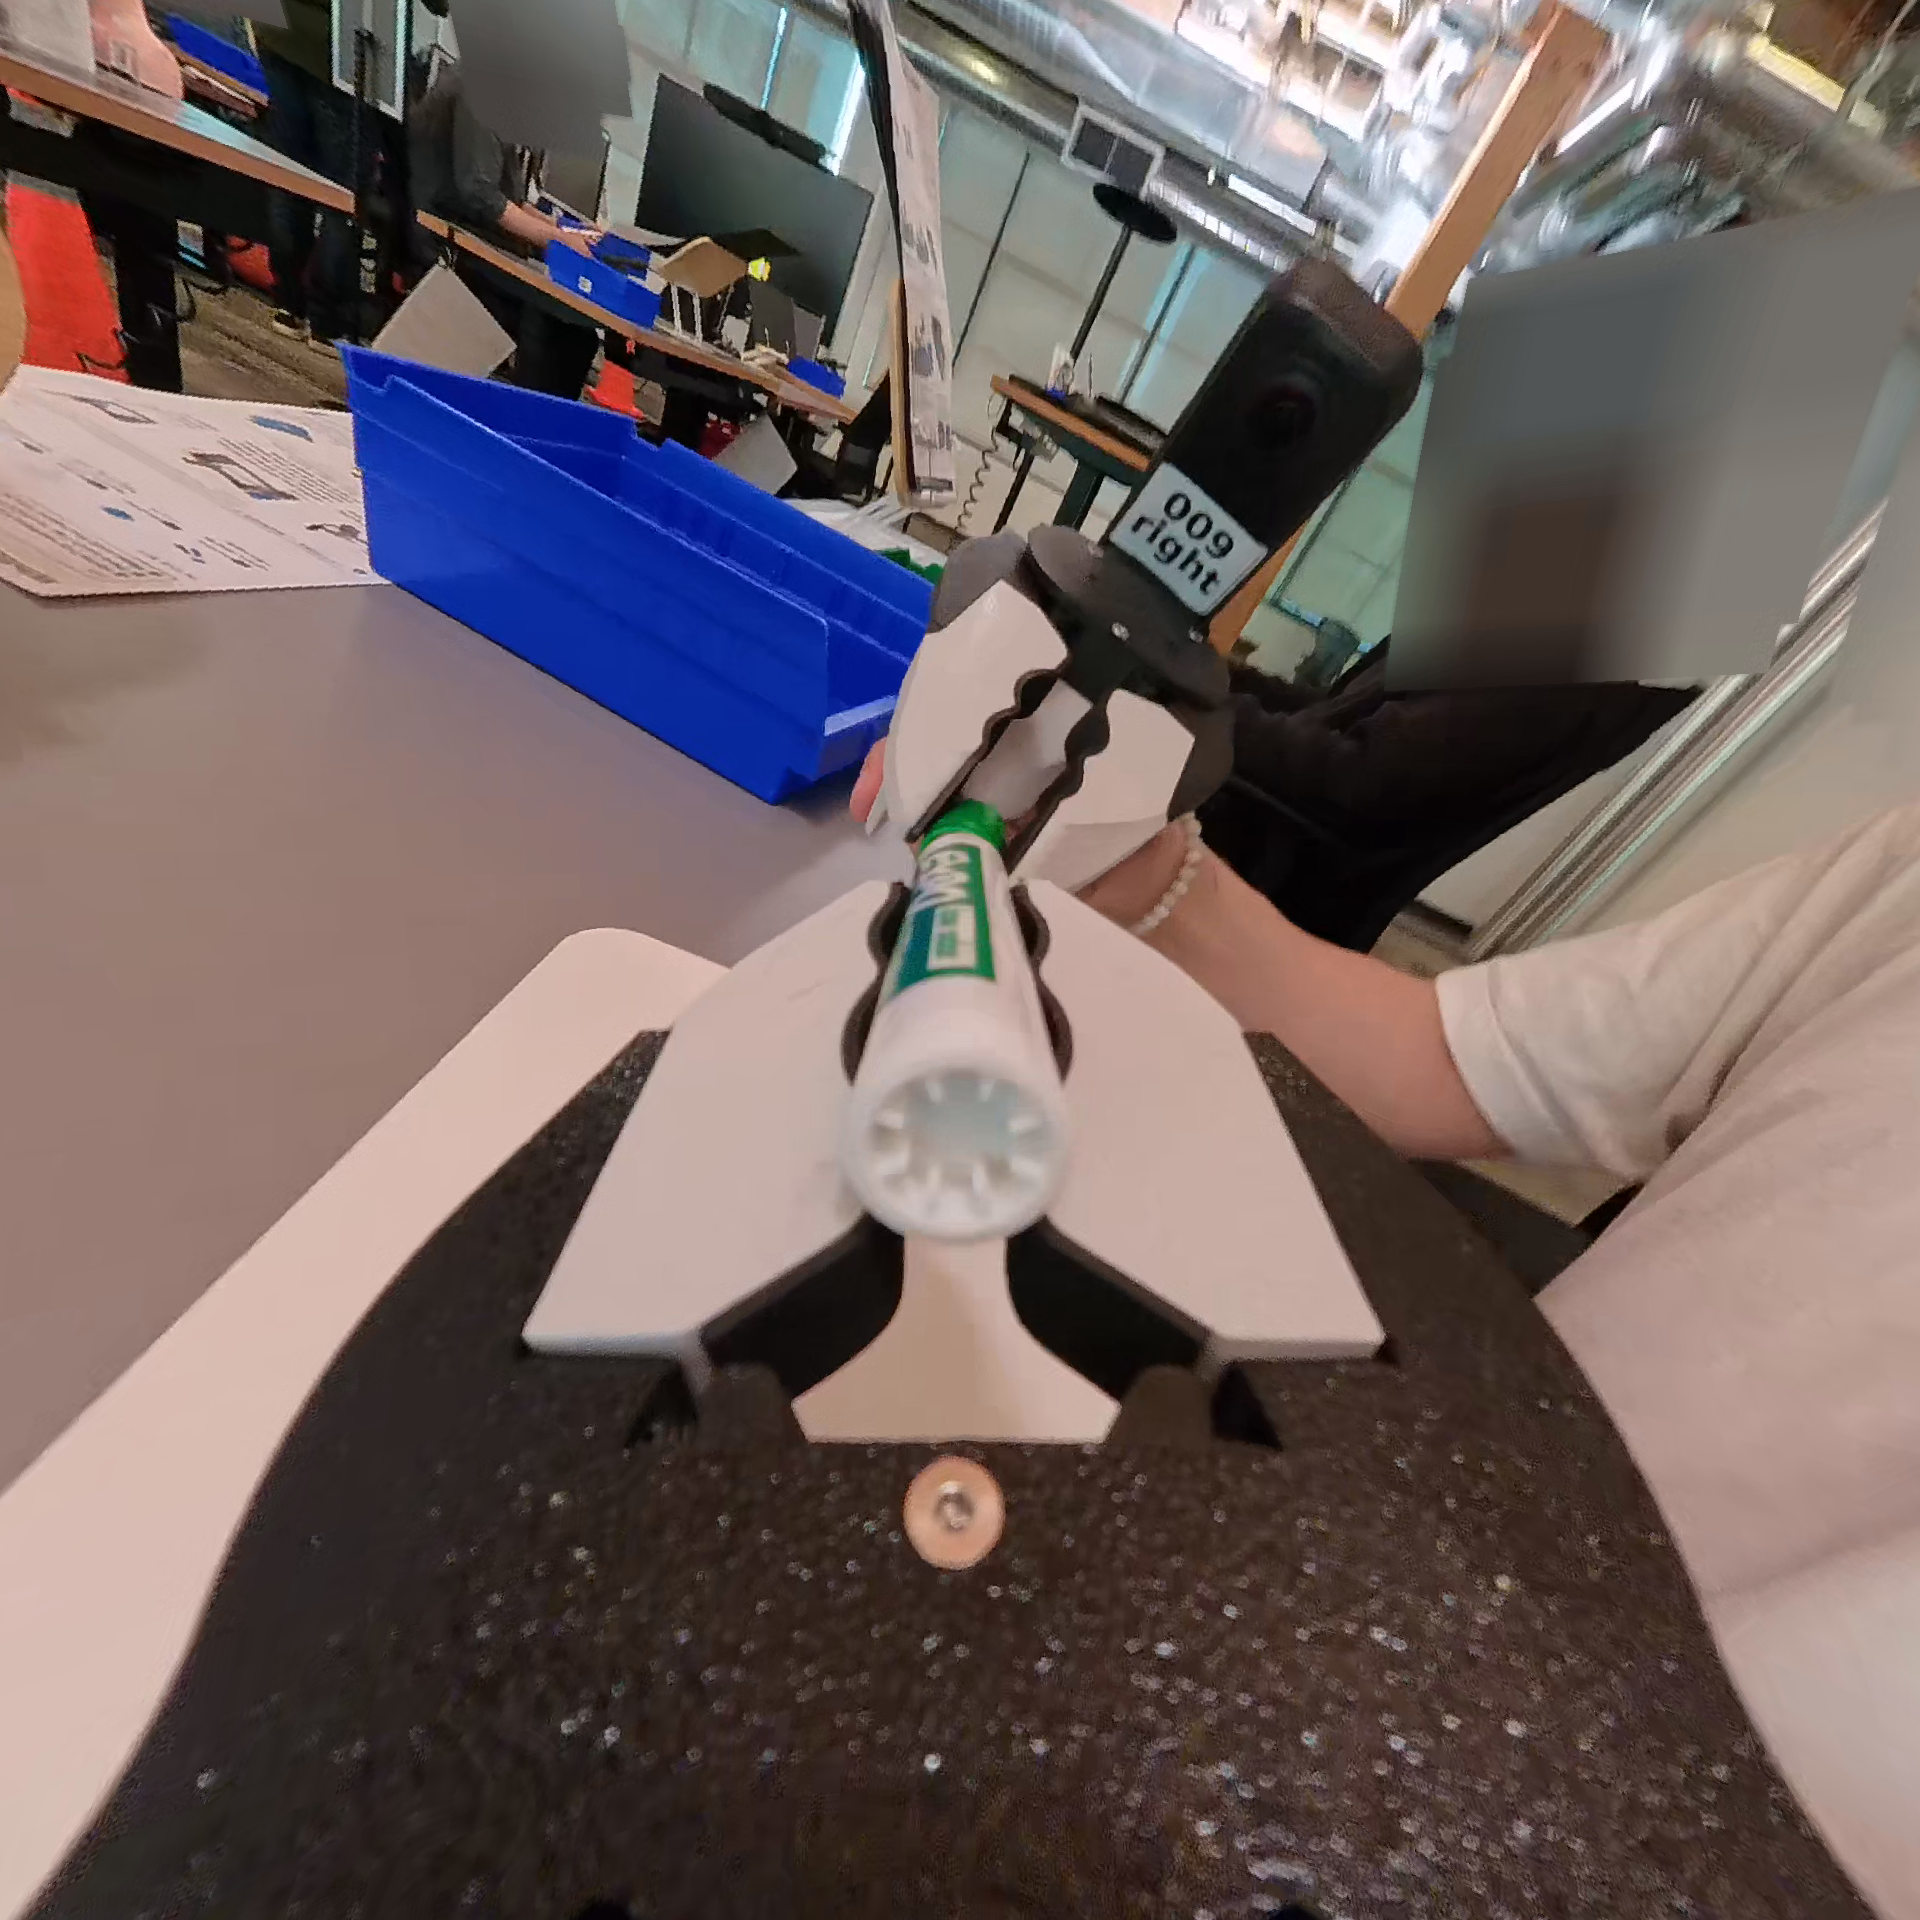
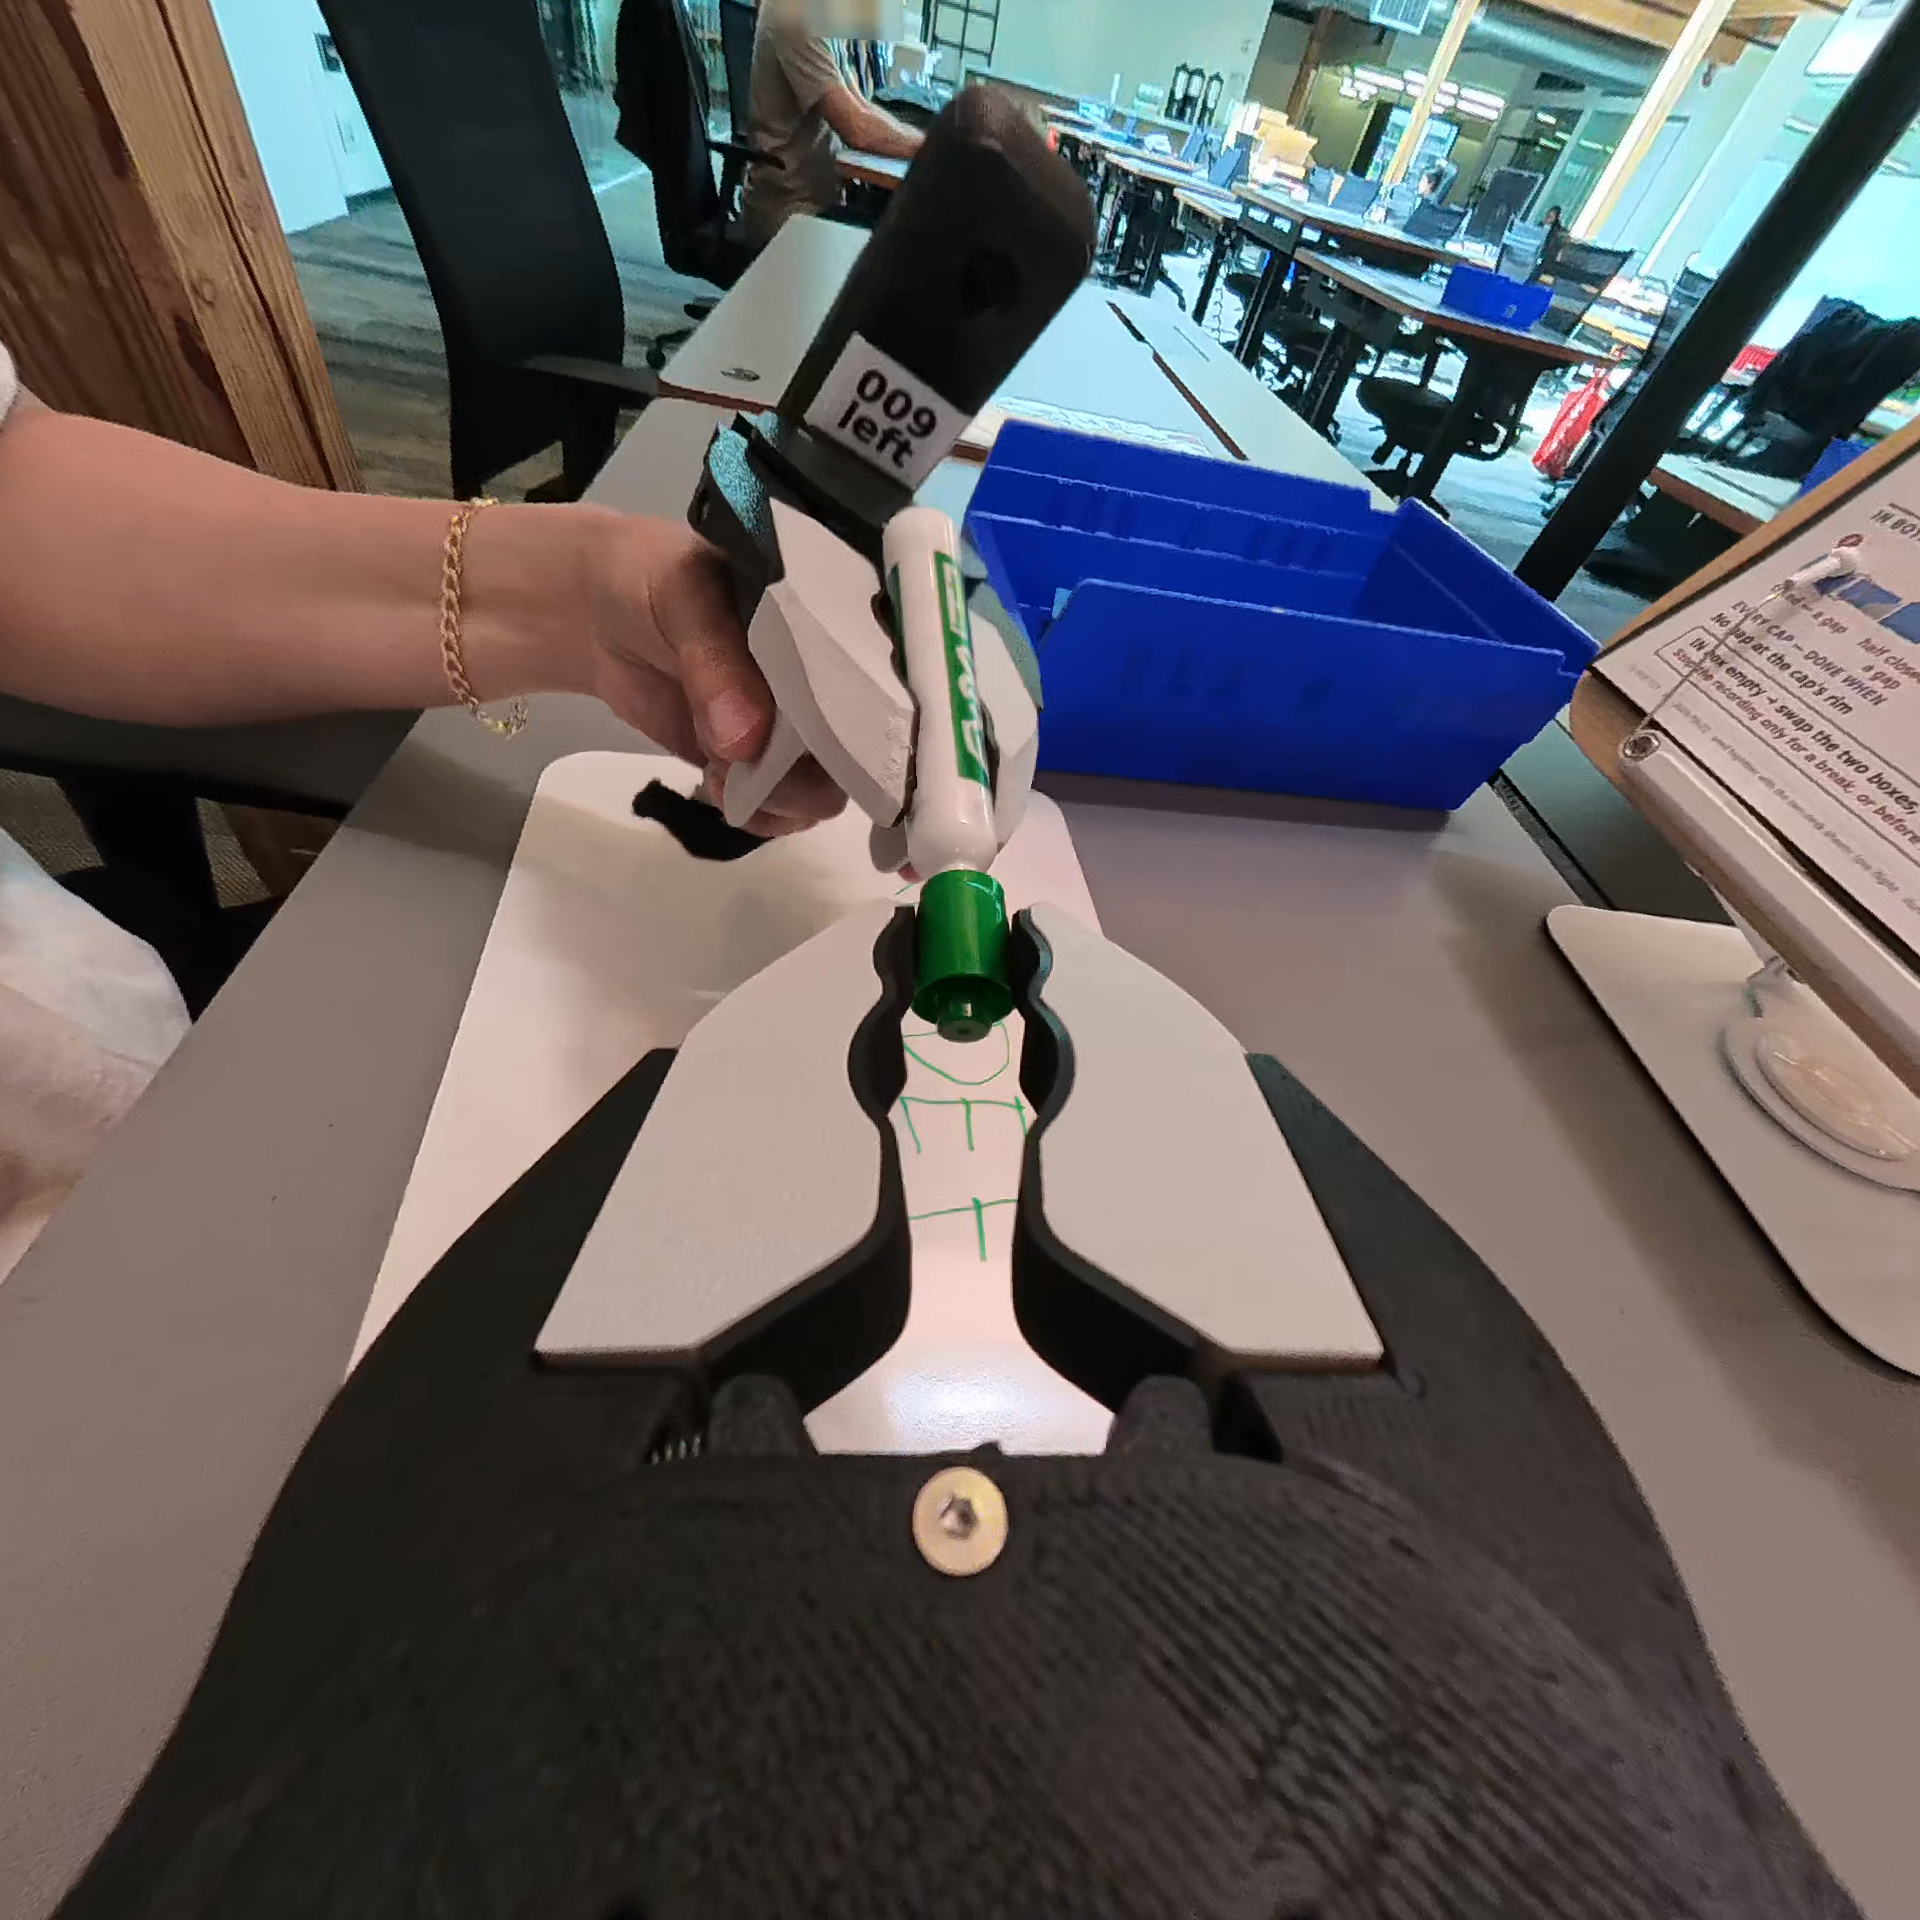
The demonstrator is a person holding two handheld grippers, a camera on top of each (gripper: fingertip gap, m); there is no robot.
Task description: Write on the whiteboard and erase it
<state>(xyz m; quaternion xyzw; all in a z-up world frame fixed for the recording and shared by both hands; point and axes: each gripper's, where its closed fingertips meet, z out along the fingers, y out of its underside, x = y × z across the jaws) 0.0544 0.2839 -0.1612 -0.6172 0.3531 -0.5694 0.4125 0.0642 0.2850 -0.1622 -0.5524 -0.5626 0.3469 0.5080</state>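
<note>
A white marker (image 1: 951, 1039) with a green label is clamped in my left gripper (image 1: 961, 914), which is shut on its barrel. Its green cap (image 2: 961, 945) sits between the fingertips of my right gripper (image 2: 961, 987), which is shut on it. The cap meets the marker's tip end; I cannot tell whether it is fully seated. Both grippers hover over the whiteboard (image 2: 623, 935), which lies flat on the grey table and bears green writing (image 2: 961, 1143). In the left wrist view the right gripper (image 1: 1003, 816) holds the cap (image 1: 966, 826) at the marker's far end. A black object (image 2: 675, 816) lies on the board, partly hidden by the hand.
A blue plastic bin (image 2: 1299, 644) stands just beyond the whiteboard and also shows in the left wrist view (image 1: 623, 561). A stand with an instruction sheet (image 2: 1766, 748) is at the right. A printed sheet (image 1: 177, 478) lies on the table. Desks, chairs and people are farther back. The grippers are tip to tip, or close to it.
</note>
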